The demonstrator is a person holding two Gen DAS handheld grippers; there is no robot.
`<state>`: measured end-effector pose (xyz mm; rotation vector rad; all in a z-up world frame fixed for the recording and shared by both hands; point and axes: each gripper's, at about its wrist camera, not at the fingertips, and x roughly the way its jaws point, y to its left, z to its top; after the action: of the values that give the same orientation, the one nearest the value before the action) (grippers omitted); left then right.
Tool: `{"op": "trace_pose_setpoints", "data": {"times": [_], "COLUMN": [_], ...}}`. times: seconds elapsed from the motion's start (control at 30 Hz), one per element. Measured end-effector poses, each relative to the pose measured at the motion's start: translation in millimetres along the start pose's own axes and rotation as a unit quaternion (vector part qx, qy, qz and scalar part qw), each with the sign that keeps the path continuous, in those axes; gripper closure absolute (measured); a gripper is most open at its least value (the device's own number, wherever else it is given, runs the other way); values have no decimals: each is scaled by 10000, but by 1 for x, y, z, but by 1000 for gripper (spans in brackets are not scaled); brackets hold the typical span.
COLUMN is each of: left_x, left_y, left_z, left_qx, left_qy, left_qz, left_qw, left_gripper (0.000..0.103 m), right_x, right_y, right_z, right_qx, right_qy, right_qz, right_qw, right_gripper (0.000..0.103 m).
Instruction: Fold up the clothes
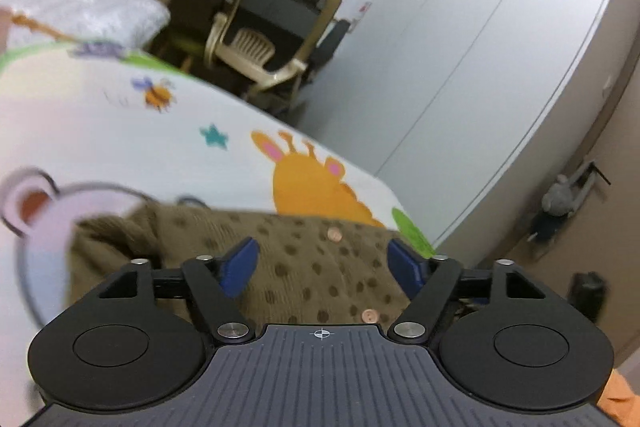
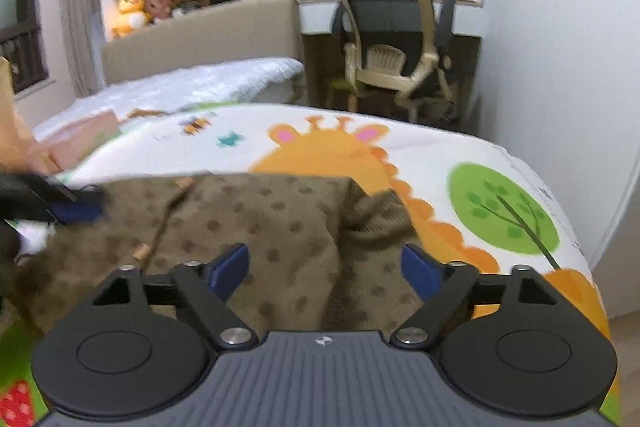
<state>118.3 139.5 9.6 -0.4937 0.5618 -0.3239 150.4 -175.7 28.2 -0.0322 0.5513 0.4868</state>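
A brown knitted cardigan with dark dots and pink buttons point(image 1: 316, 267) lies on a white cartoon-print mat point(image 1: 180, 147). My left gripper point(image 1: 324, 263) hangs over it, jaws wide apart and empty. In the right wrist view the cardigan point(image 2: 260, 227) lies partly folded, a sleeve bunched at its right side point(image 2: 376, 215). My right gripper point(image 2: 326, 267) is open and empty just above the cloth. The left gripper point(image 2: 72, 207) shows blurred at the cardigan's left edge.
A beige office chair point(image 2: 384, 59) stands by a desk beyond the mat. A bed with a white quilt point(image 2: 192, 83) lies at the back left. A white wardrobe point(image 1: 460, 47) stands to the right. The mat's right edge point(image 2: 568, 227) drops to the floor.
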Motion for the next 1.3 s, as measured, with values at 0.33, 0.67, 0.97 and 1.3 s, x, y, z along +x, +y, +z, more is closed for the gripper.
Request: {"op": "trace_pose_setpoints", "data": {"times": [0.33,0.67,0.97,1.3], "left_x": [29,29,28,28], "left_y": [20,17,20,20], "left_z": [-28,-31,-31,-32], "left_qx": [320,533,475,491], "left_qy": [5,-47,-94,-100], "left_qz": [133,113,15,-27], "left_qw": [9994,9985,9988,9987], "left_gripper": [10,8,6,5], "right_x": [58,87,47,68], "right_y": [18,21,-3,20], "right_z": [23,14,9,-11], "right_qx": [1303,1527,1925,1180], "right_qy": [255,604,232,690], "right_qz": [1407,1073,1003,-239], "right_qw": [9811,9806,9759,9903], "right_gripper": [0,0,0,0]}}
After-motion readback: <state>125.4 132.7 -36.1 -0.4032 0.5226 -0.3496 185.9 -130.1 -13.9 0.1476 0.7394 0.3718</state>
